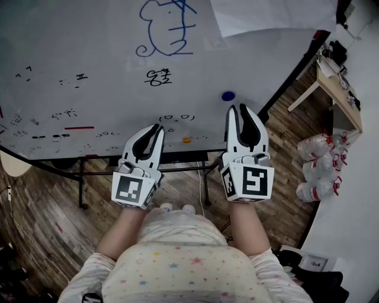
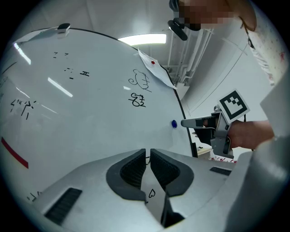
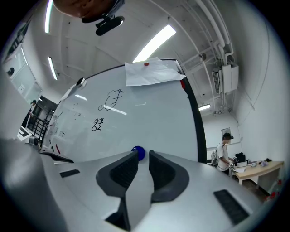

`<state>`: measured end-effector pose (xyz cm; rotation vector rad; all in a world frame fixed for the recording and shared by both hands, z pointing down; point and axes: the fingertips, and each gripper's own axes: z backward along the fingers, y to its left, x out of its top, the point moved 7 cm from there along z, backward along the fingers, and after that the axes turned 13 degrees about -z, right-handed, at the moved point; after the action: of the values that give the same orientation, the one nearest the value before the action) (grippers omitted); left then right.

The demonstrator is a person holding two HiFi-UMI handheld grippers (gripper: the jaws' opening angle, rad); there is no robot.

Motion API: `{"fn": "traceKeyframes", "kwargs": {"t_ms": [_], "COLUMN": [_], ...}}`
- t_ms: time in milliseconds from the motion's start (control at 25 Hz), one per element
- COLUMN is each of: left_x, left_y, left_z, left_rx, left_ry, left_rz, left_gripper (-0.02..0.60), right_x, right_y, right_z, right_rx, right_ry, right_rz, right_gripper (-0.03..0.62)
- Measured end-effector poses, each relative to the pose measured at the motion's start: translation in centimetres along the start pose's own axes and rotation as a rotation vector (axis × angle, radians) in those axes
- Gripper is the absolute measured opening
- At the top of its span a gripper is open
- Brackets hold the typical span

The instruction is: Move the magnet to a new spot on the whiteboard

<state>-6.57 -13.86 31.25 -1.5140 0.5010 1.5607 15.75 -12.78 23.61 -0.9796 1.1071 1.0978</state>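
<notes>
A round blue magnet (image 1: pixel 228 96) sticks to the whiteboard (image 1: pixel 89 53) near its right edge. My right gripper (image 1: pixel 239 109) points at it from just below, jaws narrowly open, tips a little short of it. In the right gripper view the magnet (image 3: pixel 138 153) shows just past the jaw tips (image 3: pixel 143 157), partly behind the left jaw. My left gripper (image 1: pixel 157 128) hangs to the left by the board's lower edge, shut and empty (image 2: pixel 148 154). From the left gripper view the right gripper (image 2: pixel 186 122) is seen side-on, close to the magnet (image 2: pixel 174 123).
Blue and black drawings (image 1: pixel 167 29) cover the board. A paper sheet (image 1: pixel 266 15) hangs at its top right. A small orange dot (image 1: pixel 186 140) sits near the lower edge. A wooden table (image 1: pixel 340 94) and water bottles (image 1: pixel 320 165) stand on the right; a person (image 3: pixel 224 154) is far off.
</notes>
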Motion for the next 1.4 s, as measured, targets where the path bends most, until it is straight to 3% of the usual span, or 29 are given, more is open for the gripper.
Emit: {"fn": "traceKeyframes", "kwargs": {"t_ms": [440, 1400], "left_x": [0.1, -1.7], "left_y": [0.2, 0.4], "left_z": [0.6, 1.5], "left_rx": [0.022, 0.043], "left_ry": [-0.017, 0.018], "left_rz": [0.009, 0.021], "left_gripper": [0.037, 0.035], "right_x": [-0.8, -6.2], "right_y": [-0.3, -1.0], "right_z": [0.9, 2.5], "right_rx": [0.004, 0.001], "right_ry": [-0.016, 0.069], "right_rz": [0.016, 0.0], "right_gripper": [0.002, 0.002]}}
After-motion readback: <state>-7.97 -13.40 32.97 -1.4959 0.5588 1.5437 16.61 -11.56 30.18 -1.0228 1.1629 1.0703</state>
